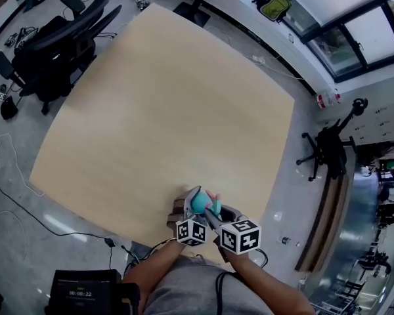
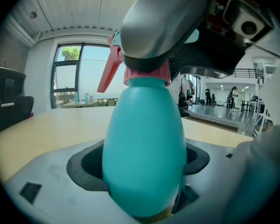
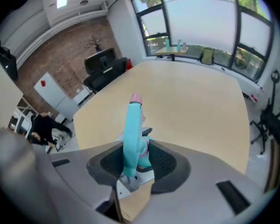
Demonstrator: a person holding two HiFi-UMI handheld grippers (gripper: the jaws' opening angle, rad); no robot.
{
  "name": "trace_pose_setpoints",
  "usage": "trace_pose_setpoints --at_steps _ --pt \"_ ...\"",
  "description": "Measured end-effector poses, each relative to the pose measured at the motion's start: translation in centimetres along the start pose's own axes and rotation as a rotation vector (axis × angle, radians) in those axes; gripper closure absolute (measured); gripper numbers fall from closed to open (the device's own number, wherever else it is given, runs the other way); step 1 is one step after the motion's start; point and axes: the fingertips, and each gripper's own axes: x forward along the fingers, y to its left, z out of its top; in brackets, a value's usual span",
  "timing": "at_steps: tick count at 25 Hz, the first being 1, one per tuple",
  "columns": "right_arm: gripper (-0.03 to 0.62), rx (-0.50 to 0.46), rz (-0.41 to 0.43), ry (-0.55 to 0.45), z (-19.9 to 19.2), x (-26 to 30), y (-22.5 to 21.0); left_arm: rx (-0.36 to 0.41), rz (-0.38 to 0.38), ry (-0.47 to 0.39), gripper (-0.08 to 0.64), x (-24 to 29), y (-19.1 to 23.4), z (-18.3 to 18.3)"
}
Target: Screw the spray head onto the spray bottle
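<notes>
A teal spray bottle [image 1: 198, 203] is held just above the near edge of the wooden table [image 1: 164, 104]. My left gripper [image 1: 194, 207] is shut on its rounded body [image 2: 144, 148], which fills the gap between the pads. A pink collar [image 2: 147, 74] and a pink trigger [image 2: 109, 73] sit on the bottle's neck. My right gripper [image 1: 215, 215] comes down from above, shut on the spray head [image 3: 132, 134], a teal piece with a pink nozzle tip [image 3: 136, 98]. In the left gripper view a grey finger of the right gripper [image 2: 168, 22] covers the head's top.
Black office chairs [image 1: 52, 44] stand beyond the table's left side. A black case with a timer display [image 1: 85, 294] sits on the floor by my left arm. A tripod stand [image 1: 325, 146] is at the right, with cables on the floor at the left.
</notes>
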Motion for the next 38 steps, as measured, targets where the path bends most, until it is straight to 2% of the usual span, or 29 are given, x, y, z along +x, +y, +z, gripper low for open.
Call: trace_pose_setpoints --at_steps 3,5,8,9,11,12,13,14,15,18,19,20,21,23,25,26,28,32,33,35,38 --pt "0.460 0.127 -0.021 -0.051 -0.1 0.0 0.0 -0.004 0.018 0.005 0.167 -0.1 0.1 -0.1" --pt "0.461 0.129 -0.023 -0.061 0.1 -0.1 0.2 -0.010 0.013 0.001 0.167 -0.1 0.1 0.0" --pt "0.445 0.070 0.020 -0.031 0.3 -0.5 0.8 -0.014 -0.015 -0.008 0.167 0.0 0.0 0.3" --pt "0.399 0.038 0.037 -0.023 0.5 -0.8 1.0 -0.012 -0.028 -0.009 0.167 0.0 -0.1 0.3" --pt "0.361 -0.072 0.052 -0.015 1.3 -2.2 0.9 -0.006 -0.055 -0.011 0.167 0.0 -0.2 0.2" --pt "0.354 -0.167 0.051 -0.013 2.0 -3.3 0.8 -0.003 -0.072 -0.012 0.167 0.0 -0.3 0.2" --pt "0.354 -0.307 0.048 -0.014 2.9 -4.4 0.8 0.002 -0.092 -0.014 0.167 0.1 -0.5 0.2" --pt "0.354 -0.504 0.047 -0.011 3.8 -5.4 1.2 0.009 -0.117 -0.016 0.166 0.2 -0.8 0.2" --pt "0.354 -0.757 0.052 0.001 4.4 -6.3 1.8 0.016 -0.145 -0.019 0.167 0.3 -1.0 0.2" --pt "0.354 -1.667 0.115 0.118 3.7 -7.6 4.1 0.034 -0.237 -0.028 0.167 0.5 -1.8 0.1" --pt "0.354 -1.920 0.148 0.157 3.1 -7.5 4.7 0.039 -0.262 -0.028 0.167 0.5 -2.0 0.0" --pt "0.354 -2.095 0.195 0.191 2.4 -7.1 5.0 0.044 -0.282 -0.029 0.167 0.5 -2.1 0.0" --pt "0.354 -2.187 0.262 0.228 1.4 -6.7 5.1 0.047 -0.295 -0.029 0.167 0.6 -2.2 -0.1" --pt "0.354 -2.293 0.387 0.322 -0.3 -5.4 4.6 0.051 -0.307 -0.029 0.167 0.7 -2.3 -0.1" --pt "0.354 -2.476 0.425 0.474 -0.8 -4.2 2.5 0.053 -0.309 -0.030 0.167 0.9 -2.3 -0.1" --pt "0.354 -2.542 0.428 0.527 -0.9 -3.7 1.6 0.053 -0.312 -0.030 0.167 1.0 -2.4 -0.1" --pt "0.354 -2.622 0.419 0.571 -1.2 -2.7 0.6 0.053 -0.317 -0.031 0.167 1.1 -2.6 0.0" --pt "0.357 -2.695 0.407 0.565 -1.7 -1.0 -0.1 0.054 -0.321 -0.029 0.167 1.1 -2.7 0.0" --pt "0.375 -2.699 0.407 0.567 -1.7 -0.7 -0.2 0.055 -0.321 -0.029 0.167 1.1 -2.7 0.0" --pt "0.453 -2.684 0.413 0.589 -1.9 -0.6 -0.6 0.055 -0.322 -0.029 0.167 1.1 -2.7 0.0" --pt "0.460 -2.584 0.421 0.586 -2.1 -0.6 -0.7 0.060 -0.324 -0.025 0.167 1.1 -2.8 0.0"
